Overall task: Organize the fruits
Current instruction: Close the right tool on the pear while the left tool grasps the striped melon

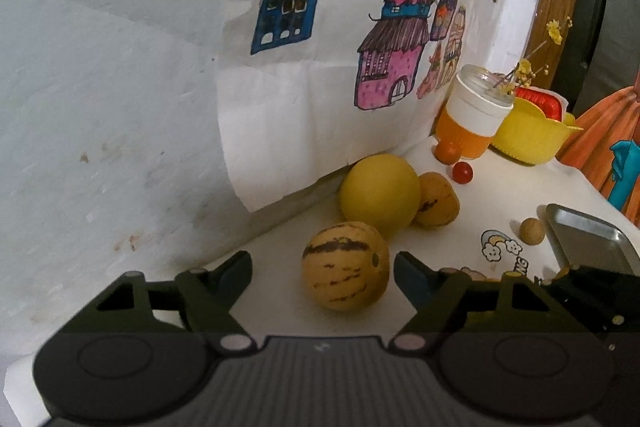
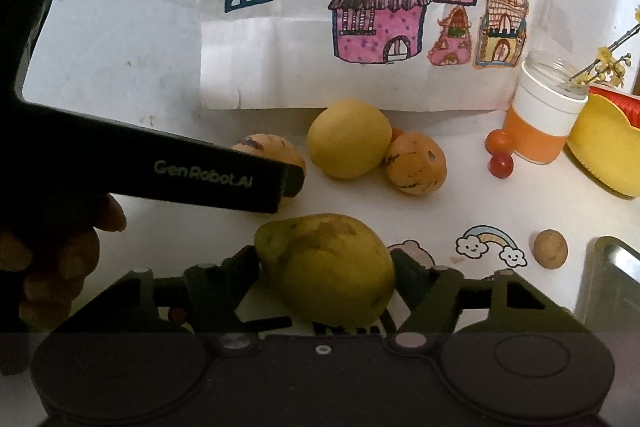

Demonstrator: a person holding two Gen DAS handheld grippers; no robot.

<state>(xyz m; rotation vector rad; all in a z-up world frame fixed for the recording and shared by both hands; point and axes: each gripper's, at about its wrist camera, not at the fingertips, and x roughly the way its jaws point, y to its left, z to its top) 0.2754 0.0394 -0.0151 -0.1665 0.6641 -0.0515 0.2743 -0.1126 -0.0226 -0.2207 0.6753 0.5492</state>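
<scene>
White tabletop against a white wall, with a sheet of coloured house drawings (image 2: 380,11) hanging down to table level.

Your right gripper (image 2: 326,267): clenched on a yellow-green pear (image 2: 332,267), one finger against each side of it, just above the table. Rainbow sticker (image 2: 486,241) to its right on the table, a small brown nut (image 2: 551,249) beyond that, then the corner of a metal tray (image 2: 616,267) at the frame edge.

Your left gripper (image 1: 323,273): released, fingers spread wide on either side of a striped melon (image 1: 346,265) that sits on the table; neither finger touches it. In the right wrist view this gripper's body crosses in front of that melon and hides most of it.

Behind the striped melon: a round yellow fruit (image 1: 380,193) near the foot of the drawings, with a second, smaller striped melon (image 1: 438,201) touching its right side.

Further right along the wall: an orange-and-white jar (image 1: 472,119) holding yellow dried flowers (image 1: 528,67), two small red-orange tomatoes (image 1: 462,171) just in front of it, and a yellow bowl (image 1: 528,139) beside it with something red inside.
</scene>
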